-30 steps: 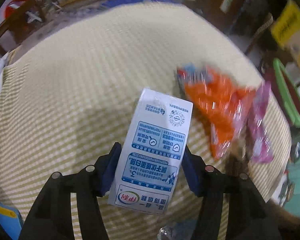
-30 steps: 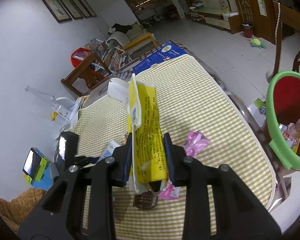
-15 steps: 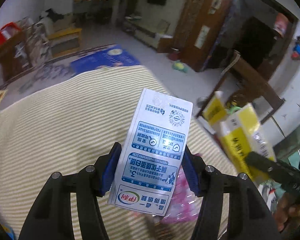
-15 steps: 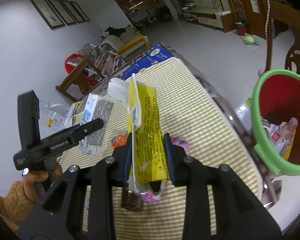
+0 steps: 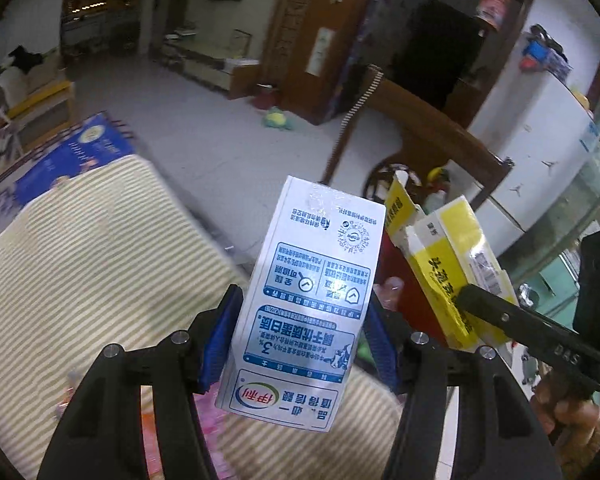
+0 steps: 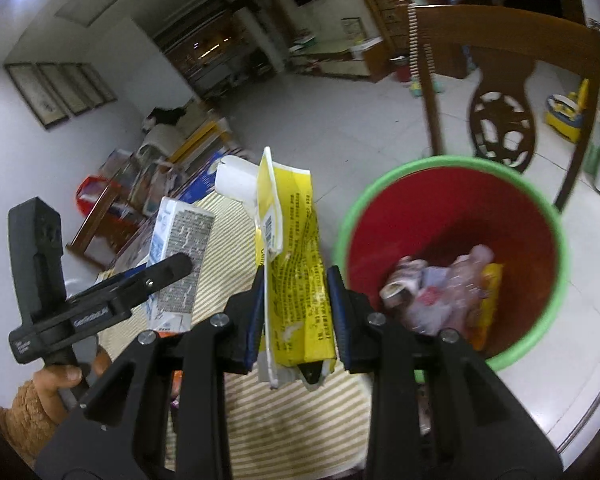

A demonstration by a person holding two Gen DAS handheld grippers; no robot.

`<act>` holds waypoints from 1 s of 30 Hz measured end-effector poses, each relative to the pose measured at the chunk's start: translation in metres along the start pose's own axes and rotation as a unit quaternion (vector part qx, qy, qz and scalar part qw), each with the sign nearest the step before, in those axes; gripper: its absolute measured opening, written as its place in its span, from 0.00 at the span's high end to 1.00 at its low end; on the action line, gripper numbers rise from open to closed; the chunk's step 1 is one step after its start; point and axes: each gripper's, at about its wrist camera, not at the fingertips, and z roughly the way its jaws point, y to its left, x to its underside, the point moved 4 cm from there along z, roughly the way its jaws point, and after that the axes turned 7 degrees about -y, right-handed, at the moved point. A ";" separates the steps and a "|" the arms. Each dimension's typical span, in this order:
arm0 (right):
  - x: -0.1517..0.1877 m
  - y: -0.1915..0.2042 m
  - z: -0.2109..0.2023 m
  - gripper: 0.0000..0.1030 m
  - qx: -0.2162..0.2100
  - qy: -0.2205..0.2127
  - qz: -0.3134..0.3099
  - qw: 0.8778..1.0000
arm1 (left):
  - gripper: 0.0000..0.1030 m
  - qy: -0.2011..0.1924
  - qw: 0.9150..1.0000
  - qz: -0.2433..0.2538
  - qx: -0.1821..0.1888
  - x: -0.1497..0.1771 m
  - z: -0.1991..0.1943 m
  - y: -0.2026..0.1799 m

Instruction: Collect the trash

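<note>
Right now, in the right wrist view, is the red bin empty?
No, the red bin already holds crumpled wrappers at its bottom, beside the yellow box gripped in the right tongs.

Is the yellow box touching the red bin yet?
Apart. The right wrist view shows the yellow box clamped in the right gripper, held up beside the red bin, with white floor showing between box and green rim.

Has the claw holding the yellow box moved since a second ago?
Yes. The right claw, shut on the yellow box, has swung toward the red bin, which now looms beside it.
</note>
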 end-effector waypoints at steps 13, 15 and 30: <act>-0.029 -0.076 -0.016 0.71 0.032 -0.012 0.028 0.999 | 0.45 0.048 0.997 0.005 0.066 -0.003 0.073 -0.090; -0.029 -0.081 -0.016 0.71 0.034 -0.010 0.031 0.999 | 0.44 0.055 0.996 0.005 0.065 -0.001 0.082 -0.097; -0.019 -0.057 -0.008 0.49 0.021 -0.009 0.024 0.999 | 0.29 0.035 0.999 -0.026 0.013 0.007 0.038 -0.049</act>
